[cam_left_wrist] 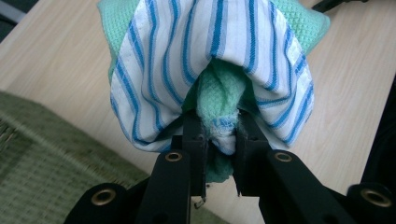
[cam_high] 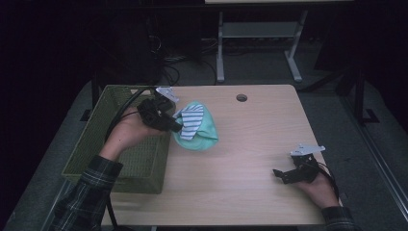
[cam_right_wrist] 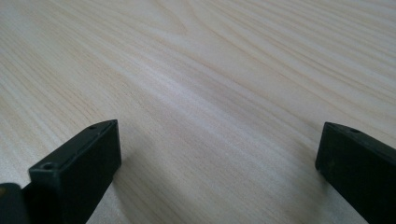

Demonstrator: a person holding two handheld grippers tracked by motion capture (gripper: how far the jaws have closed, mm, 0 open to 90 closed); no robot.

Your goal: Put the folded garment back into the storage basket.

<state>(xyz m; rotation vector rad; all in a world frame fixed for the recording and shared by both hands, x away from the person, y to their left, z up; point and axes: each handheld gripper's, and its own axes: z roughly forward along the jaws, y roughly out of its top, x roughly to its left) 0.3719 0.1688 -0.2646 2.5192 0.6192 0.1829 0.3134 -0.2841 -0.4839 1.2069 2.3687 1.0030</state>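
A bundle of cloth hangs from my left gripper [cam_high: 176,126] just right of the basket: a mint-green waffle towel [cam_high: 202,134] with a white, blue-striped cloth [cam_high: 192,120] draped over it. In the left gripper view the two black jaws pinch a fold of the green towel [cam_left_wrist: 219,100], and the striped cloth [cam_left_wrist: 205,56] spreads above them; my left gripper [cam_left_wrist: 220,140] is shut on it. My right gripper [cam_high: 280,174] rests near the table's front right corner. In the right gripper view its jaws stand wide apart over bare wood, and my right gripper [cam_right_wrist: 219,154] is open with nothing between.
An olive-green wire basket [cam_high: 106,144] stands at the table's left edge, under my left hand. The light wooden table [cam_high: 250,144] has a round cable hole [cam_high: 241,97] near its far edge. A desk frame [cam_high: 260,38] stands on the floor beyond.
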